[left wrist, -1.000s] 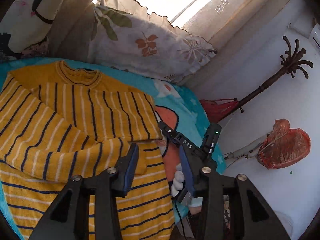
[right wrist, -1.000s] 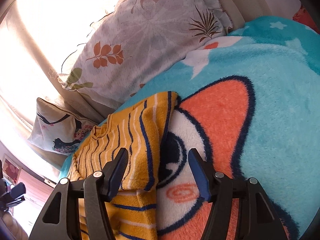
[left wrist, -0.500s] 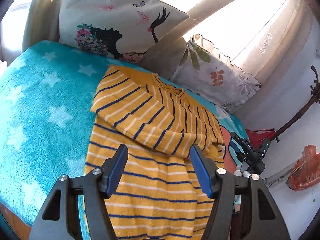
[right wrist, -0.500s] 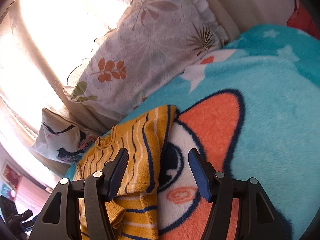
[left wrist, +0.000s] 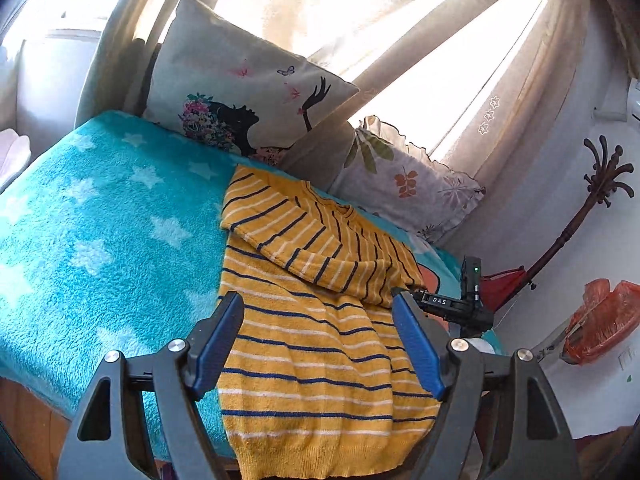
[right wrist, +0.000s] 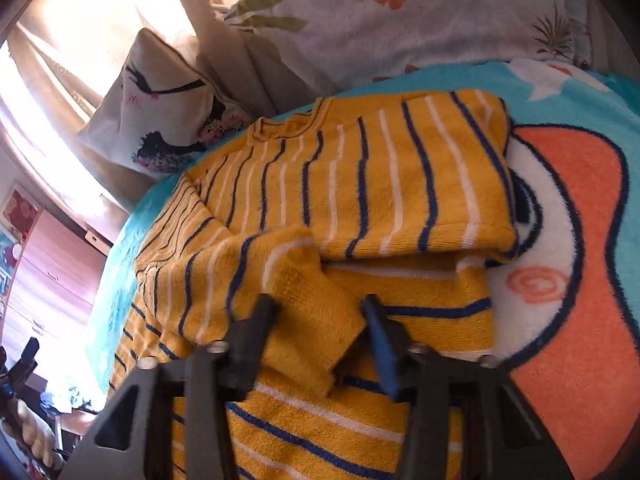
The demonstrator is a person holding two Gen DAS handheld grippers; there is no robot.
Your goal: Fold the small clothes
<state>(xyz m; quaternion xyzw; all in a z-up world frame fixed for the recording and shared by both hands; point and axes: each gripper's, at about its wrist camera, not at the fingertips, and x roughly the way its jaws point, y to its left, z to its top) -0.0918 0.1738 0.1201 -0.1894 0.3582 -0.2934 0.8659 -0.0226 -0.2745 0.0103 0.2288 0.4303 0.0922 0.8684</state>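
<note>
While both sleeves lie folded across the chest of the yellow striped sweater (left wrist: pixel 304 320), which is spread on the teal star blanket (left wrist: pixel 100 240) with its collar toward the pillows, the sleeve stage is judged to be nearly finished. The sleeve cuff (right wrist: pixel 304 276) is caught between the jaws of the right gripper (right wrist: pixel 318 304), which have just been closing; they are blurred, but a pinch on the cuff is taken to be made. The left gripper (left wrist: pixel 318 300) is held spread above the lower body of the sweater, its jaws having just been opening, and nothing is gripped by it. A last tidy placing of the cuff is probably called for next, followed by a hold on the hem so that the body can be folded up toward the collar. Only the letters "DAS" (left wrist: pixel 439 301) can be read, printed on the other gripper as seen from the left wrist.
</note>
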